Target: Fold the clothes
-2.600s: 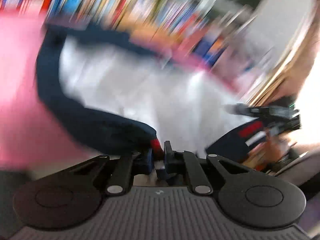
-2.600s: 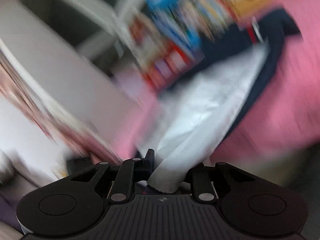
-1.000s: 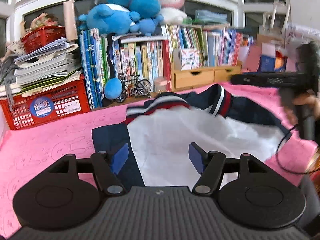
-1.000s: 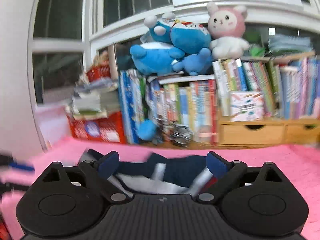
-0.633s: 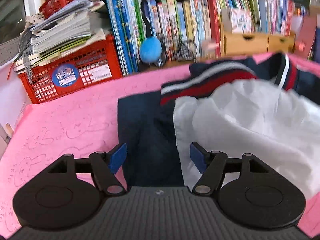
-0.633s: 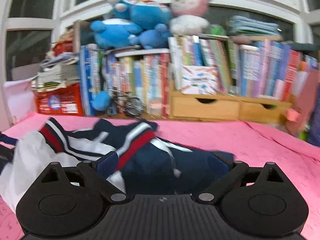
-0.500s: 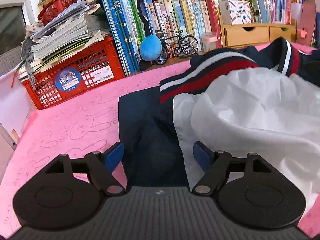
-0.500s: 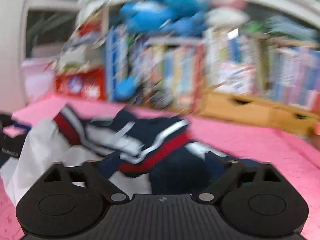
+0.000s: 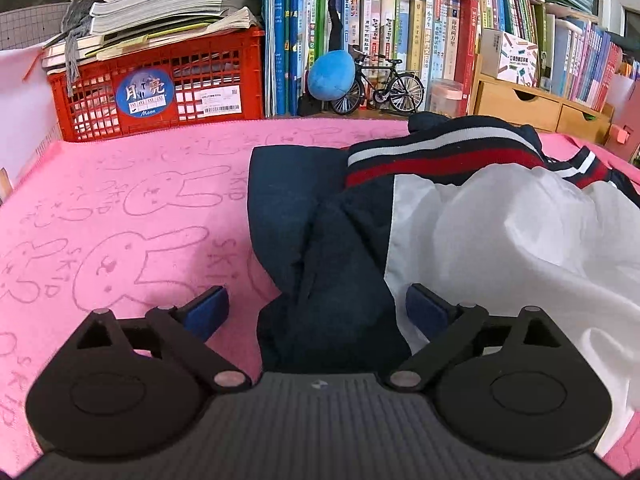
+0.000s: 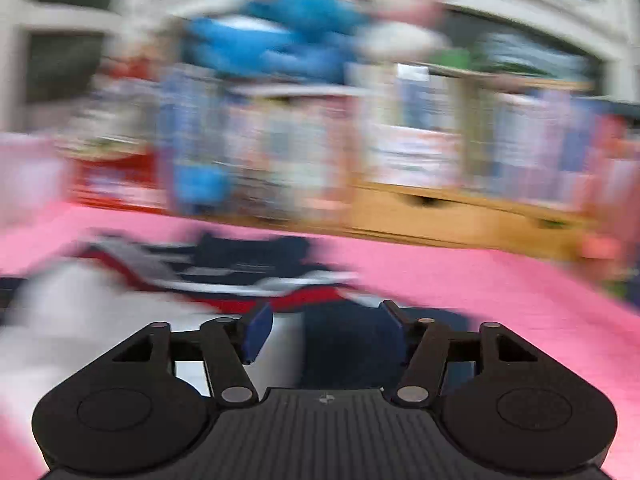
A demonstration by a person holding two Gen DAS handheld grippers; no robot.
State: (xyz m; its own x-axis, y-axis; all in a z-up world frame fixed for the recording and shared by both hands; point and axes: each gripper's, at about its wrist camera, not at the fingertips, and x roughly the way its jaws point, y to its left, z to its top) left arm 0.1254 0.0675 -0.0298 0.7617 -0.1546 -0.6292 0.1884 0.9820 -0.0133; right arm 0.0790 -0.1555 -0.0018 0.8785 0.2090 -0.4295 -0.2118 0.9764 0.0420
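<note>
We saw the jacket (image 9: 320,248) lying crumpled on the pink blanket (image 9: 132,216), dark blue outside with a white lining (image 9: 512,240) turned up and a red and white striped band (image 9: 436,156) at its far edge. In the right wrist view the same jacket (image 10: 224,276) was blurred, but its stripes and lining were still readable.

The left gripper (image 9: 316,312) was above the near dark blue part, its jaws opening wide; the cloth lay between the blue pads (image 9: 208,310) without touching them, so nothing was grasped. The right gripper (image 10: 324,330) stood about half apart over the dark blue cloth; because of the blur we could not tell if its pads pressed on it.

Behind the blanket stood a red crate (image 9: 156,84) with papers on top, a row of books (image 9: 404,36), a model bicycle (image 9: 380,88), a blue plush ball (image 9: 331,75) and wooden drawers (image 9: 532,106).
</note>
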